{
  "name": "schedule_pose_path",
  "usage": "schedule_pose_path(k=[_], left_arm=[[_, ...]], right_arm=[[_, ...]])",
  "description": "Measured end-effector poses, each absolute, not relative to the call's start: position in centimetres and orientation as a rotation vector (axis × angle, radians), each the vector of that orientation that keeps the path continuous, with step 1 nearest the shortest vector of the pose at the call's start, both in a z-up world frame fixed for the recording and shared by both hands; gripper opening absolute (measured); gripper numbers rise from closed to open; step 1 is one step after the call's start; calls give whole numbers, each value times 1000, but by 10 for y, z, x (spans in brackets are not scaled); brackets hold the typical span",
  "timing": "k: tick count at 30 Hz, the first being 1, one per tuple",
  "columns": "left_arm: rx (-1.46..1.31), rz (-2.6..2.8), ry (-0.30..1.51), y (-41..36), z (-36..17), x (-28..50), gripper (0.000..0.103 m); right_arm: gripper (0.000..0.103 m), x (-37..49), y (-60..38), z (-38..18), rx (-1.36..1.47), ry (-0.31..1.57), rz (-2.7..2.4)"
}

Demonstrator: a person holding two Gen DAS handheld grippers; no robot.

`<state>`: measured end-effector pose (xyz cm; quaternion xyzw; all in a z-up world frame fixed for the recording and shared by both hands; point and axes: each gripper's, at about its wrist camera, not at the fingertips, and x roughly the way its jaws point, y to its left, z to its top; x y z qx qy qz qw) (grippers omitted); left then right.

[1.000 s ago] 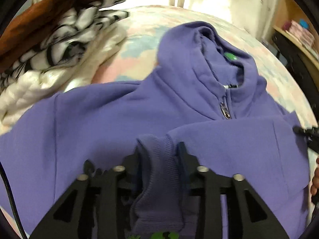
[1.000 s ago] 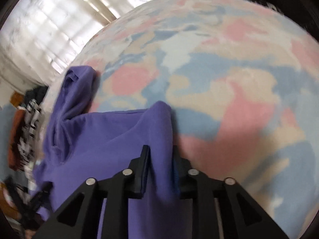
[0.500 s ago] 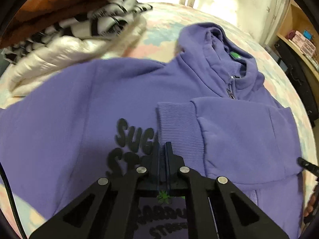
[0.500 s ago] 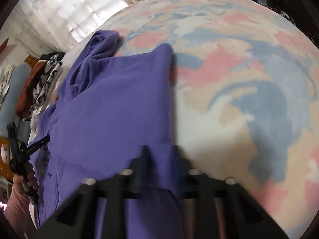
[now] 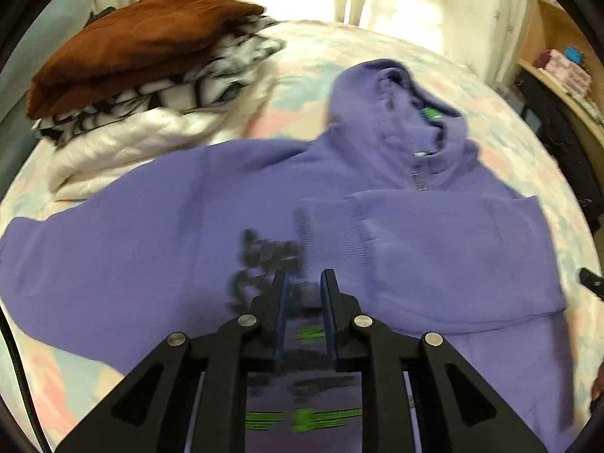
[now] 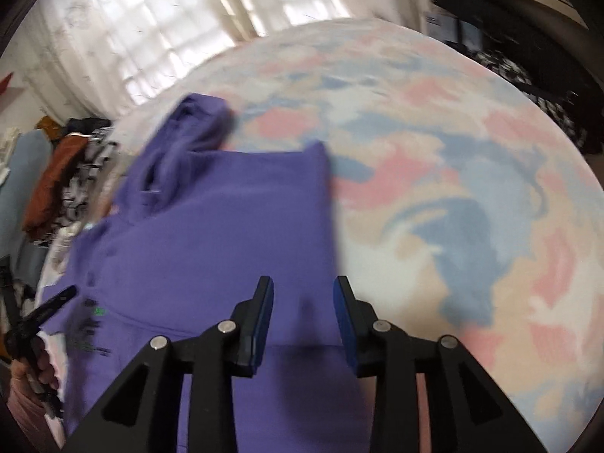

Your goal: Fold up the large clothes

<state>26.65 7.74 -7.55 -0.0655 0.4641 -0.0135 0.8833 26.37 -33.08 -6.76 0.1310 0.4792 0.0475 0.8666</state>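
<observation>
A purple zip hoodie lies face up on the bed, hood toward the far side, with dark lettering on its chest. Its right sleeve is folded across the chest, ribbed cuff near the middle. My left gripper hovers above the lettering, jaws a little apart and empty. In the right wrist view the hoodie fills the left half, and my right gripper is open and empty over its folded right edge. The left gripper shows at that view's far left.
A stack of folded clothes, brown over black-and-white over white, sits at the bed's far left. The pastel patterned bedspread spreads right of the hoodie. Shelves and dark furniture stand at the right edge.
Both grippers have let go of the hoodie and drawn back. The left released the cuff onto the chest, shut, then opened slightly. The right has opened off the folded edge.
</observation>
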Motion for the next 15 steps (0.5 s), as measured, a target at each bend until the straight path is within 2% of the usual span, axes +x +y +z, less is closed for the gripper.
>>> schedule_pose_path(k=[4, 10, 15], left_arm=[[-143, -96, 969, 33, -78, 283, 15], [-134, -66, 989, -5, -106, 320, 15], [-159, -18, 972, 10, -125, 342, 15]], right_arm=[[33, 285, -273, -70, 253, 1018, 201], [33, 335, -194, -108, 192, 1040, 253], [32, 366, -215, -124, 168, 977, 146]])
